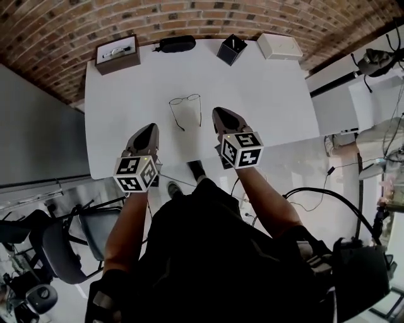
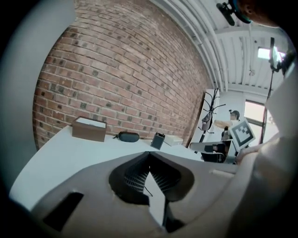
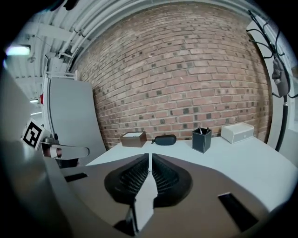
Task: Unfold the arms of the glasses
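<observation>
1. Glasses (image 1: 185, 99): I see a thin dark wire frame with rounded lenses lying flat on the white table (image 1: 271, 94), near its middle. Both arms stand open and run straight back from the lenses toward the near edge.
2. Left gripper (image 1: 151, 127): it hangs over the near part of the table, beside the glasses and clear of them. In the left gripper view its (image 2: 149, 153) tapered brown jaws meet at the tips. The ribbed black pads behind them hold nothing.
3. Right gripper (image 1: 218, 111): it sits just beside the right arm of the glasses, not touching as far as I can judge. In the right gripper view its (image 3: 150, 156) jaws are all but together, with only a thin slit between the ridged pads and nothing in it.
4. Marker cubes: one sits on each gripper, left (image 1: 135, 173) and right (image 1: 242, 149), with black-and-white square patterns on their faces.
5. Far edge of the table, from left to right: a brown rectangular box (image 1: 117, 53) with a pale top, a dark oval glasses case (image 1: 177, 43), a square black pen holder (image 1: 231, 49) and a flat white box (image 1: 279, 46).
6. Behind the table: a rough red brick wall (image 1: 189, 16).
</observation>
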Action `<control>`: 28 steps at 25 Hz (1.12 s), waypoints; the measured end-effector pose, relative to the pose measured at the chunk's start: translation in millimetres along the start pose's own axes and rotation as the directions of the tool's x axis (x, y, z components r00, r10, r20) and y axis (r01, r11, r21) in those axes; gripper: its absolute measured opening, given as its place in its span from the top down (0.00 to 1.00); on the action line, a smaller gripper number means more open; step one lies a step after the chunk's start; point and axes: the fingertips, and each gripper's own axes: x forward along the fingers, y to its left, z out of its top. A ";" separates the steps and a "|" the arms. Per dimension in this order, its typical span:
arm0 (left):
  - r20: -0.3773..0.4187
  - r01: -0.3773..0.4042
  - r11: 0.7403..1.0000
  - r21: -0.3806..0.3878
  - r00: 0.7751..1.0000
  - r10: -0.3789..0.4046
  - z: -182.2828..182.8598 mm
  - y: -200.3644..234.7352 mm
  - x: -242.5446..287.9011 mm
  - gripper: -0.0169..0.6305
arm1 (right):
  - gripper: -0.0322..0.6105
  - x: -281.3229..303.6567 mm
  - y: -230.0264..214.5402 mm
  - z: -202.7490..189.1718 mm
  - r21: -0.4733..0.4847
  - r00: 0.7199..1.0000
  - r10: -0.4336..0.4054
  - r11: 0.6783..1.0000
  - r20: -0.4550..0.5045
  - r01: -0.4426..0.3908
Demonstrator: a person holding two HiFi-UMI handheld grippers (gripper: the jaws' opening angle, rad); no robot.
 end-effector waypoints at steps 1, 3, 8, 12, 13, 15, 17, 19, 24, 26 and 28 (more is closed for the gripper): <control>0.017 0.007 1.000 -0.005 1.000 -0.007 4.7 -1.2 -7.2 0.96 | 0.91 -6.6 3.3 2.4 -0.005 1.000 -0.004 1.000 0.008 0.004; 0.043 0.018 1.000 -0.025 0.999 -0.017 12.5 -2.7 -20.8 0.96 | 0.92 -19.9 9.5 7.1 -0.009 1.000 -0.014 1.000 0.025 0.014; 0.058 0.029 0.999 -0.034 0.998 -0.027 20.6 -4.2 -45.4 0.96 | 0.93 -47.3 25.9 15.0 -0.017 0.998 -0.030 0.999 0.050 0.031; 0.062 0.021 0.999 0.037 0.998 -0.023 29.3 -12.6 -55.6 0.96 | 0.93 -59.8 31.7 24.2 -0.022 0.997 -0.025 0.999 0.076 0.026; 0.072 0.021 0.998 0.058 0.997 -0.026 32.9 -16.5 -58.5 0.96 | 0.93 -62.2 32.3 26.4 -0.022 0.996 -0.021 1.000 0.081 0.022; 0.104 0.032 0.997 0.077 0.994 -0.040 42.3 -25.0 -64.4 0.96 | 0.94 -66.9 33.2 30.7 -0.022 0.996 -0.010 1.000 0.091 0.012; 0.134 0.036 0.997 0.068 0.990 -0.045 52.6 -30.7 -68.0 0.96 | 0.94 -70.6 34.1 36.8 -0.023 0.995 0.006 1.000 0.103 -0.004; 0.163 0.028 0.998 0.054 0.986 -0.037 63.5 -34.7 -69.6 0.96 | 0.94 -74.0 34.1 44.8 -0.032 0.993 0.027 0.999 0.115 -0.023; 0.192 0.000 0.999 0.033 0.981 -0.006 80.0 -52.4 -71.9 0.96 | 0.94 -89.2 31.4 64.4 -0.075 0.991 0.073 0.995 0.113 -0.065; 0.188 0.001 0.999 0.051 0.982 -0.011 84.2 -63.7 -68.1 0.96 | 0.94 -95.9 28.2 73.9 -0.067 0.990 0.083 0.995 0.113 -0.076; 0.184 0.003 0.996 0.084 0.983 -0.018 86.8 -74.7 -64.7 0.96 | 0.94 -102.8 27.2 82.7 -0.063 0.987 0.097 0.994 0.128 -0.090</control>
